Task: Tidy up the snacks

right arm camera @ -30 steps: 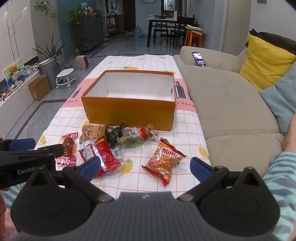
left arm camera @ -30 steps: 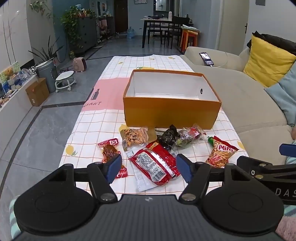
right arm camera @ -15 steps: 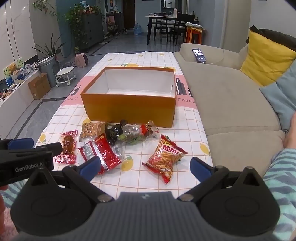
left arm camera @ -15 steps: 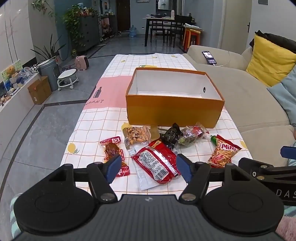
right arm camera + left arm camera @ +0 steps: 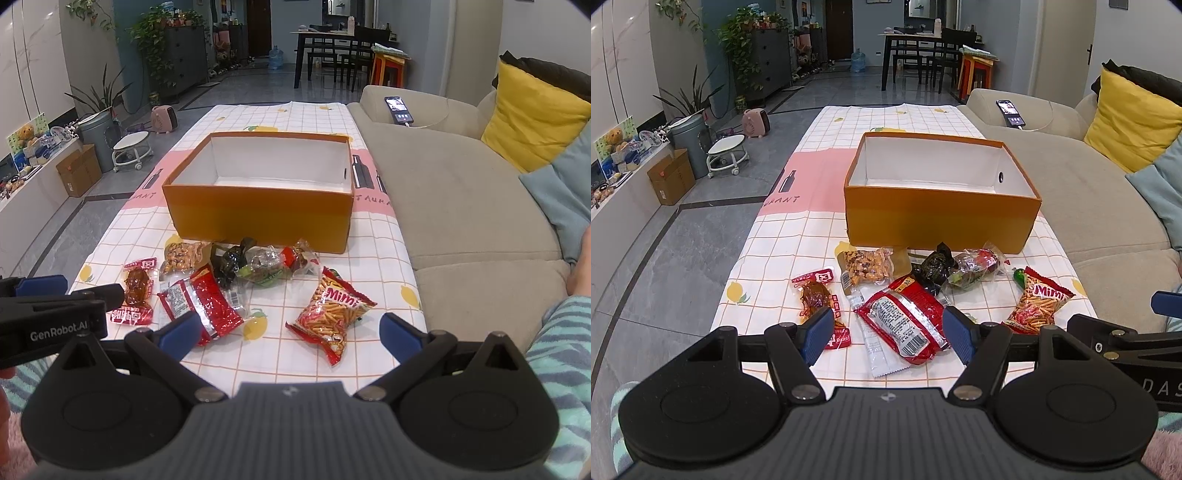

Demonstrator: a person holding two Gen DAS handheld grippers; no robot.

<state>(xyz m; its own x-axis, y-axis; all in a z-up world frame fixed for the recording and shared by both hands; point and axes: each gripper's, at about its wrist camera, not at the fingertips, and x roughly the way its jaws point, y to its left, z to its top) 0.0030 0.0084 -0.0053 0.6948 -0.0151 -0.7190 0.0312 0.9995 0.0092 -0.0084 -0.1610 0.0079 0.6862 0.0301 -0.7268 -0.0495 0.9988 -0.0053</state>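
Crinkly snack packets in red, orange and clear wrap lie scattered near the orange box on the checked cloth. Left gripper and right gripper hover spread, holding nothing.

snack packets lie scattered before the orange box — empty.

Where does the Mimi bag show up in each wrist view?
Left wrist: Mimi bag lies lower right on the cloth, right of the open left gripper.
Right wrist: Mimi bag lies centre, just above the open right gripper, between its pads.
Shared landmark: the orange box, behind the snacks in both views.
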